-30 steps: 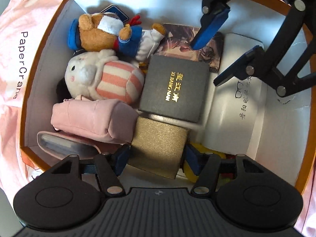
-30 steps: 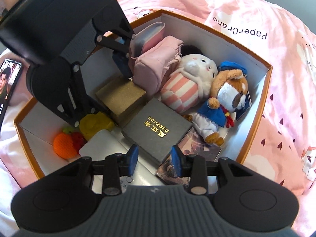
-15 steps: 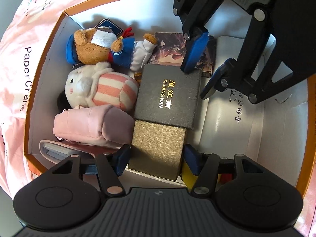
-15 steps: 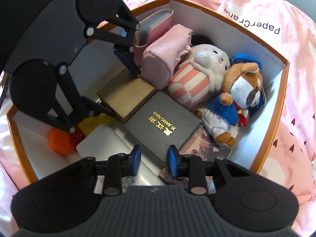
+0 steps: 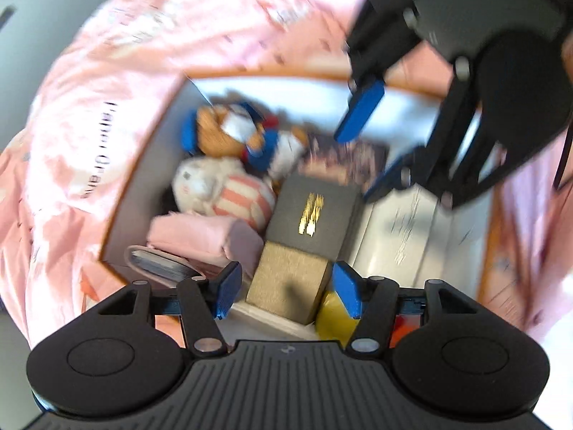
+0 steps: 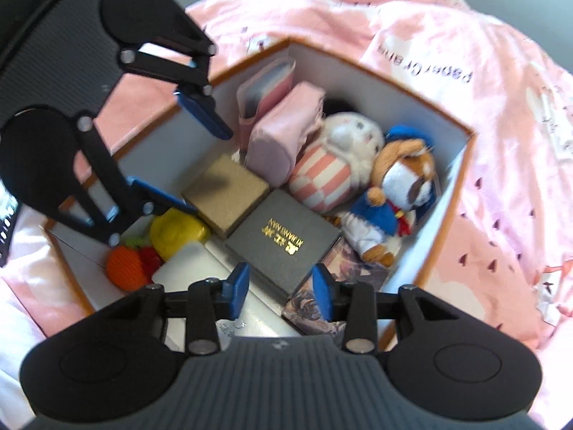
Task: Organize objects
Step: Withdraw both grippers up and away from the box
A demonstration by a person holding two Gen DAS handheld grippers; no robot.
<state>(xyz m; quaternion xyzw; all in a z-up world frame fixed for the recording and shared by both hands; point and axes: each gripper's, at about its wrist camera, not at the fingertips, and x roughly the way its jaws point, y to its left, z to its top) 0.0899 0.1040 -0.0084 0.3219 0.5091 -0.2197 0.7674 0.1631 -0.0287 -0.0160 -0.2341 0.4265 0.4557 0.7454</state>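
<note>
An orange-rimmed white box (image 6: 462,165) on a pink bedspread holds several things: a gold box (image 6: 225,193), a dark grey box with gold letters (image 6: 283,240), a striped plush (image 6: 333,172), a sailor bear plush (image 6: 397,193), a pink pouch (image 6: 283,136), a white case (image 5: 404,236), a picture card (image 6: 340,268) and knitted fruit (image 6: 125,265). My left gripper (image 5: 286,294) is open and empty above the gold box (image 5: 290,283). My right gripper (image 6: 281,286) is open and empty above the grey box's near edge. The left wrist view is blurred.
The pink bedspread (image 6: 483,82) with "PaperCrane" print surrounds the box on all sides. A clear pink card holder (image 6: 265,89) stands against the box wall beside the pouch. A phone's edge (image 6: 5,222) lies at the far left outside the box.
Both grippers have risen away from the box, so more bedspread shows around it. Both stay open and empty. The objects in the box have not moved.
</note>
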